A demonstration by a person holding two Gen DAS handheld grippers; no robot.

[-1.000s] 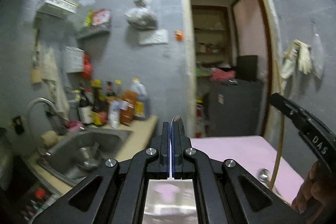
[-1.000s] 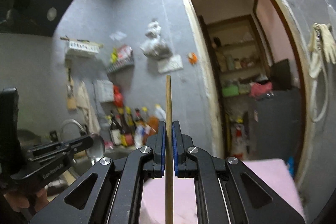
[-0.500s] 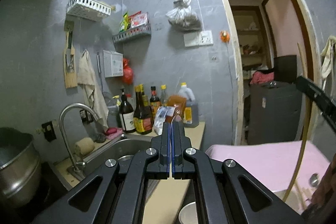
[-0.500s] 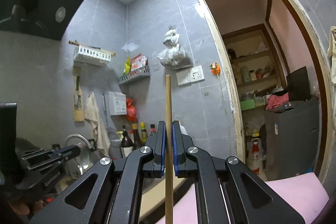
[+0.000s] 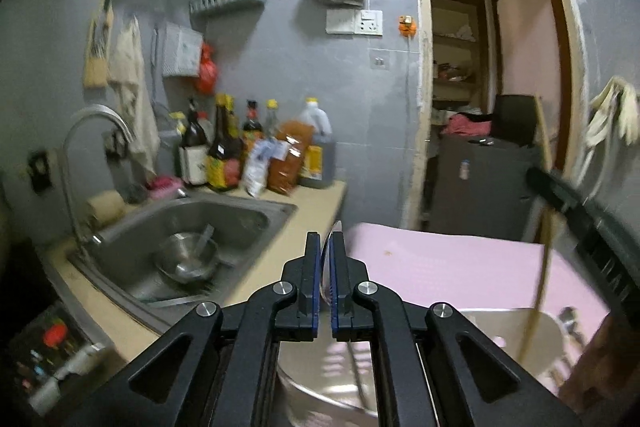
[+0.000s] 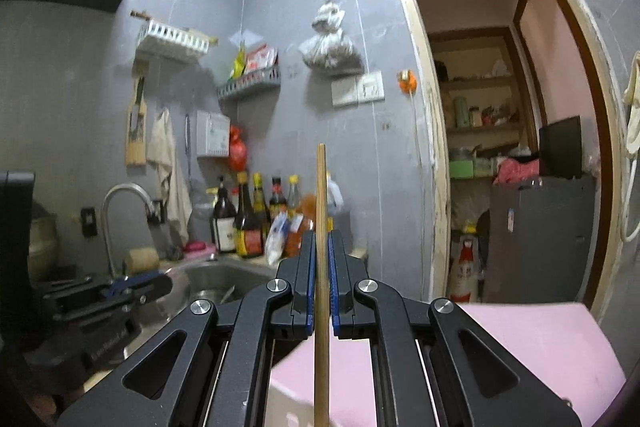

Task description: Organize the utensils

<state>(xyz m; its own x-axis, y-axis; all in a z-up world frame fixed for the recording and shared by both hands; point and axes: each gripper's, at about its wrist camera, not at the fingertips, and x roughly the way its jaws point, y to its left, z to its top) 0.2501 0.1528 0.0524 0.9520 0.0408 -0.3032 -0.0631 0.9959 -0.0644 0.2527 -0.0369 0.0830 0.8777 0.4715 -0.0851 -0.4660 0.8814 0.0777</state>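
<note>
Left wrist view first: the left gripper (image 5: 326, 243) has its jaws opening, only a sliver apart, and a metal spoon (image 5: 331, 269) stands on edge between the blue pads, its bowl poking up past the fingertips. Below the gripper sits a pale round container (image 5: 516, 335), on the near part of the pink mat (image 5: 440, 259). Off to the right, the right gripper (image 5: 556, 193) comes in dark and blurred, a wooden chopstick (image 5: 545, 227) running down from it into that container. On the left, the steel sink (image 5: 224, 223) holds a metal bowl (image 5: 186, 261), and bottles (image 5: 224, 155) line the counter's back edge by the wall.

Right wrist view now: the right gripper is clamped narrow on the chopstick, which rises straight up between the pads above the pink mat's near edge. At the left edge the left gripper shows in side view, in front of the sink; the spoon cannot be made out from here.
</note>
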